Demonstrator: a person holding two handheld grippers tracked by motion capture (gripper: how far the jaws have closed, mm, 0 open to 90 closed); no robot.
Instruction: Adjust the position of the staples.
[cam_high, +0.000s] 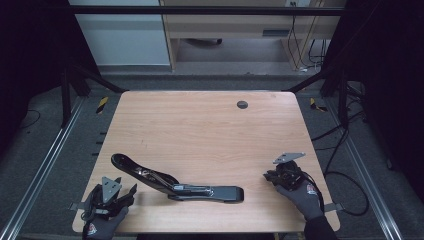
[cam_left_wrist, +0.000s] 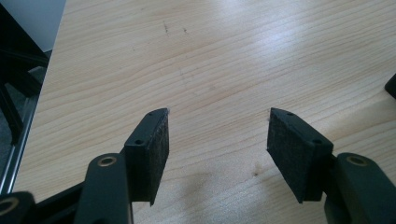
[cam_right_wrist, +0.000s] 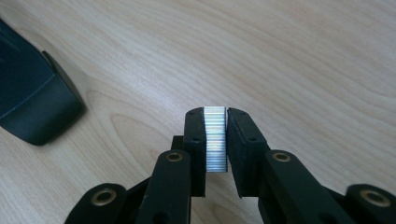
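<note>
Resting at the table's (cam_high: 200, 125) near left corner, the left gripper (cam_left_wrist: 217, 140) is spread wide with nothing in it. One black stapler (cam_high: 175, 182), swung open, is laid flat in the middle. One small, stiff, light, slippery strip of staples (cam_right_wrist: 215, 138) is pinched by its flat sides in the right gripper (cam_right_wrist: 215, 144), best held gently.

A square table top of pale wood grain with rounded corners (cam_high: 200, 125) carries the things. A long black stapler, swung open (cam_high: 175, 182), lies directly on it near the front edge: its base rests flat, pointing to the right, while its upper arm angles off to the left, hinged at the middle. A small round dark grey cap (cam_high: 242, 104) sits flush in the board toward the far edge, well apart from the stapler.
</note>
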